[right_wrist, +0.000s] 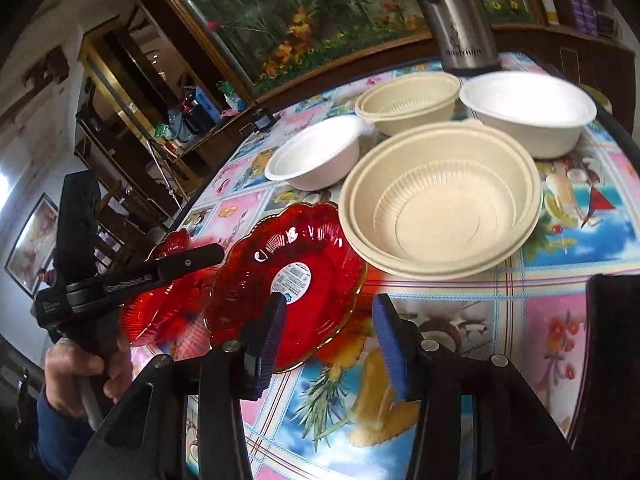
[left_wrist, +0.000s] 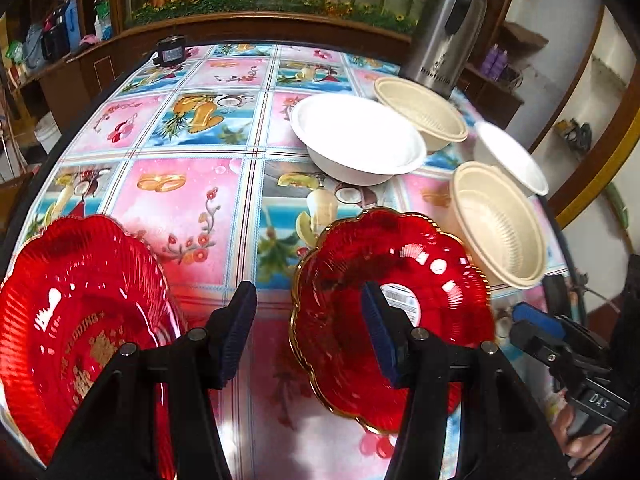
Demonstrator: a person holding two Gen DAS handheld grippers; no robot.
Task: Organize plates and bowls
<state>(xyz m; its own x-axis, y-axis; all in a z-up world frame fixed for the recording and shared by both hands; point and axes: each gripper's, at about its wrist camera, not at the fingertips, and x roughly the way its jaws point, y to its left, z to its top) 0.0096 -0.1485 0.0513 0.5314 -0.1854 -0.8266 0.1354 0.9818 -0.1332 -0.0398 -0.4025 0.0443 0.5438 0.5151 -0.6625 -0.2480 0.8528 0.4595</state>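
Hovering over the patterned tablecloth [left_wrist: 192, 200], the left gripper [left_wrist: 308, 332] stood about half open with nothing between its pads; only cloth showed in the gap. I take the red plate with the sticker [left_wrist: 400, 280] as landmark. This plate lay on the cloth just right of the left gripper's gap, and the right finger [left_wrist: 380, 336] covered a part of it in the view. A second red plate with gold letters [left_wrist: 72, 320] lay well to the left of the landmark, at the table edge. Behind the landmark plate stood a white bowl [left_wrist: 356, 136], and to its right a beige bowl [left_wrist: 500, 224] almost touched its rim. Farther behind were another beige bowl [left_wrist: 424, 108], a second white bowl [left_wrist: 512, 156] and a steel flask [left_wrist: 444, 28].

The right gripper [right_wrist: 328, 328] was also partly open and held nothing; its left finger [right_wrist: 272, 336] overlapped the near rim of the landmark plate [right_wrist: 288, 264].
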